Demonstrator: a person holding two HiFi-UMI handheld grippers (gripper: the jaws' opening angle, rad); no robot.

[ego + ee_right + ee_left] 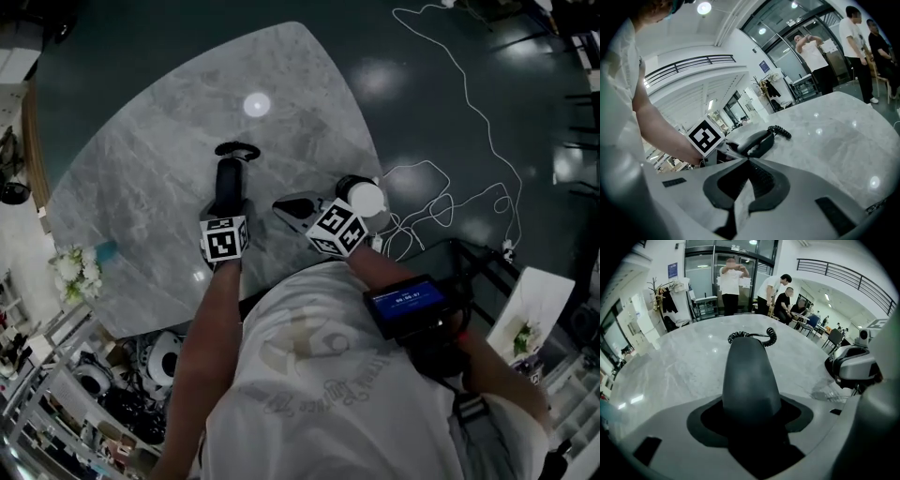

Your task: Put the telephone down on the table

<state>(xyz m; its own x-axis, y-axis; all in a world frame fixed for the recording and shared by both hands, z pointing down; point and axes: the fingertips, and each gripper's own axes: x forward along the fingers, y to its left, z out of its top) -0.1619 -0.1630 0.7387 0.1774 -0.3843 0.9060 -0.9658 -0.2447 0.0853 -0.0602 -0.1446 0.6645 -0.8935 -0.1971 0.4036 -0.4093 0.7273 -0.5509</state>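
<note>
A black telephone handset (228, 180) lies lengthwise on the grey marble table (131, 178), its coiled cord (237, 149) curled at the far end. My left gripper (229, 202) holds the near end, with the handset (749, 376) filling the gap between the jaws and the cord (764, 337) beyond. In the right gripper view, the handset (757, 142) rests low on the tabletop beside the left gripper's marker cube (705, 136). My right gripper (283, 207) hovers just right of the handset. Its jaws are shut (746, 161) with nothing between them.
A white cable (469, 103) snakes over the dark floor right of the table. Flowers (70, 267) and cluttered shelves (141, 375) sit off the table's near left edge. Several people (731, 282) stand or sit beyond the far edge.
</note>
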